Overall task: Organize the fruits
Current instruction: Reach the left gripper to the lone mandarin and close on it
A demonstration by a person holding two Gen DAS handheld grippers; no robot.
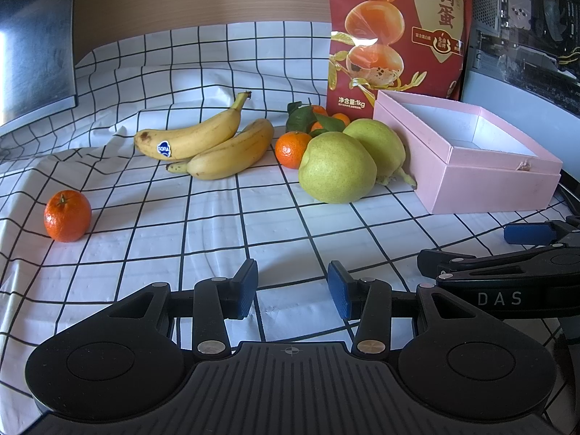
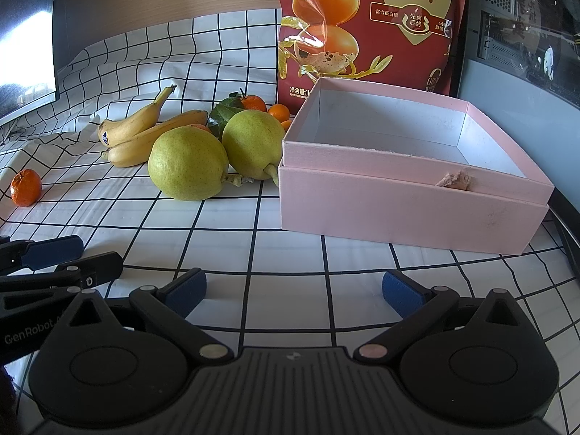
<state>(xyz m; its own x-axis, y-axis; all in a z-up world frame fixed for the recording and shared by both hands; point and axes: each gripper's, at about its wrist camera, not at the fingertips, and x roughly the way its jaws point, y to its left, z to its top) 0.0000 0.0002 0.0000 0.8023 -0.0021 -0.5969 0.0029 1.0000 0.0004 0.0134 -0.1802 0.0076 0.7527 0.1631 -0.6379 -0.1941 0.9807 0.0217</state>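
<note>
Two bananas (image 1: 210, 141) (image 2: 141, 134) lie at the middle of the checked cloth. Two green pears (image 1: 335, 166) (image 2: 186, 166) sit side by side against the left wall of an open pink box (image 1: 489, 188) (image 2: 398, 214), which holds no fruit. One tangerine (image 1: 67, 215) (image 2: 25, 186) lies alone at far left, another (image 1: 290, 148) sits beside the pears, and leafy ones (image 1: 315, 116) (image 2: 250, 103) are behind them. My left gripper (image 1: 293, 290) (image 2: 83, 259) is open low over the cloth. To its right, my right gripper (image 2: 295, 290) (image 1: 471, 246) is open wide in front of the box. Neither holds anything.
A tall red snack bag (image 1: 398, 29) (image 2: 369, 18) stands behind the box. A dark monitor (image 1: 36, 36) is at the back left and a computer case (image 1: 525, 18) at the back right. The cloth (image 1: 217, 224) is wrinkled and rises at the back.
</note>
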